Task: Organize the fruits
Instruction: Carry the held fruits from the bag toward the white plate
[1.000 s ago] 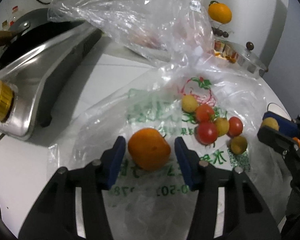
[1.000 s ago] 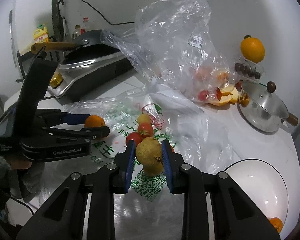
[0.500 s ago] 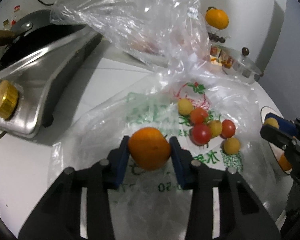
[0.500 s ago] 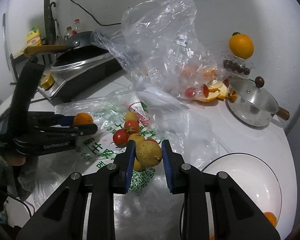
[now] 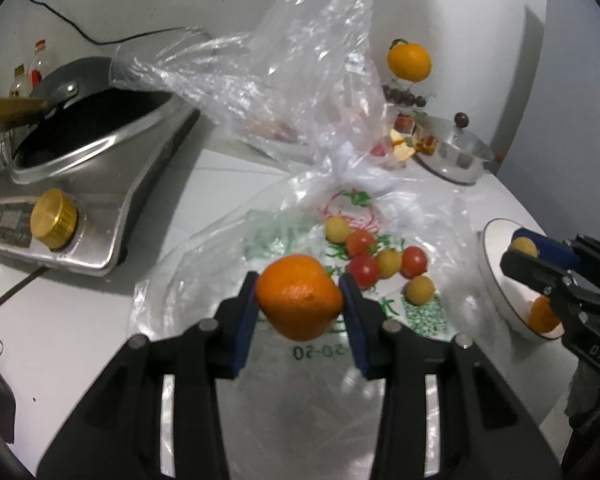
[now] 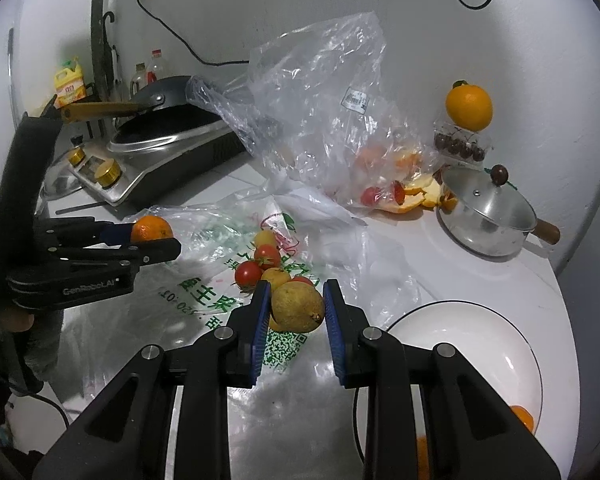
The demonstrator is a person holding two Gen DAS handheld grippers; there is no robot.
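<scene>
Left wrist view: our left gripper [image 5: 299, 300] has its jaws pinching a round orange mandarin [image 5: 299, 297], held up off the surface above a flat printed clear plastic bag [image 5: 204, 264]; on that bag, just past the mandarin, sits a cluster of small red and yellow cherry tomatoes [image 5: 376, 256]; far left a silver induction cooker with a gold knob [image 5: 80, 184] carries a dark wok [image 5: 88, 120]; behind the tomatoes a crumpled clear plastic bag [image 5: 300, 80] stands up; a steel lidded saucepan [image 5: 456, 152] at the back right, a large orange [image 5: 409, 60] above it near the wall; at the right edge our right gripper [image 5: 540, 256] is over a white bowl [image 5: 490, 264], which has an orange fruit in it.

Right wrist view: right gripper [image 6: 294, 308] jaws pinching a yellow-brown lemon-like fruit [image 6: 297, 307], lifted clear, above the printed bag [image 6: 204, 280] just left of the white bowl [image 6: 460, 316]; tomatoes [image 6: 266, 264] lie just beyond it; left gripper [image 6: 152, 240] at left with the mandarin [image 6: 151, 230] between its jaws; cooker [image 6: 148, 168], crumpled bag [image 6: 320, 112], saucepan [image 6: 488, 216] and big orange [image 6: 469, 107] along the back; orange peel [image 6: 416, 196] lies beside the saucepan.
</scene>
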